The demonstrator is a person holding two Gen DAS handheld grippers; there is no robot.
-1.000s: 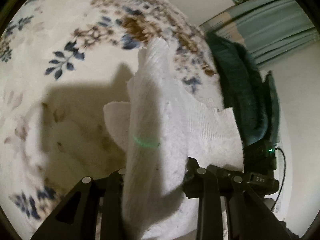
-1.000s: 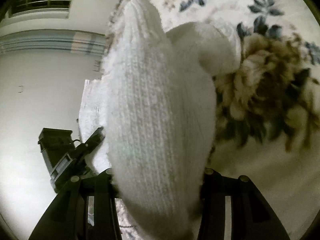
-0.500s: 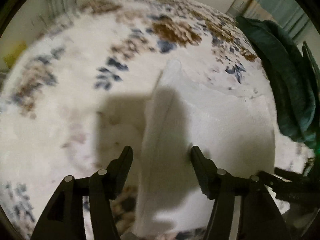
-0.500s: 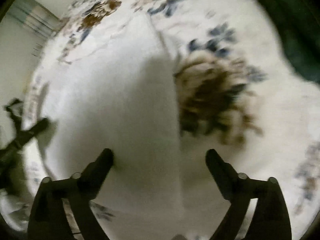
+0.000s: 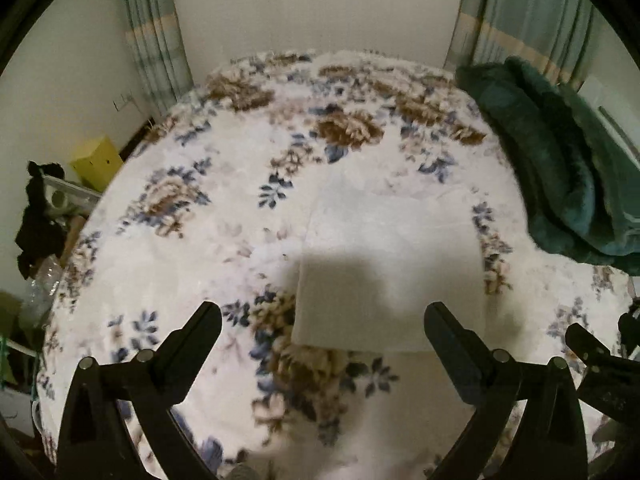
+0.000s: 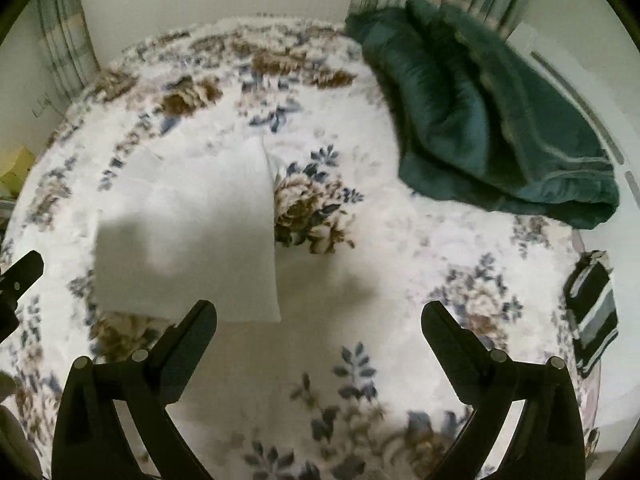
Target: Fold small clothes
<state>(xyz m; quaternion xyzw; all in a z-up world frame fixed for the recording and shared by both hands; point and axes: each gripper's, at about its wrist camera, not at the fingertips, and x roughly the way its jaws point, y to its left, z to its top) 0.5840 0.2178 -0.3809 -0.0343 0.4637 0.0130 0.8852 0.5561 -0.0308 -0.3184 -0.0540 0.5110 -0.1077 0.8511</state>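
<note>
A white knitted garment (image 5: pixel 392 264) lies folded flat as a rectangle on the floral blanket (image 5: pixel 192 240). It also shows in the right wrist view (image 6: pixel 188 240), left of centre. My left gripper (image 5: pixel 322 320) is open and empty, raised above the garment's near edge. My right gripper (image 6: pixel 319 316) is open and empty, raised above the blanket (image 6: pixel 360 280) to the right of the garment. Neither gripper touches the cloth.
A dark green blanket (image 5: pixel 560 168) is bunched at the bed's far right, also in the right wrist view (image 6: pixel 480 112). A striped dark cloth (image 6: pixel 592 312) lies at the right edge. A yellow box (image 5: pixel 98 162) and clutter stand off the bed's left side.
Both grippers let go of the white garment, opened wide, and pulled back and up. The garment now lies flat and folded on the blanket.
</note>
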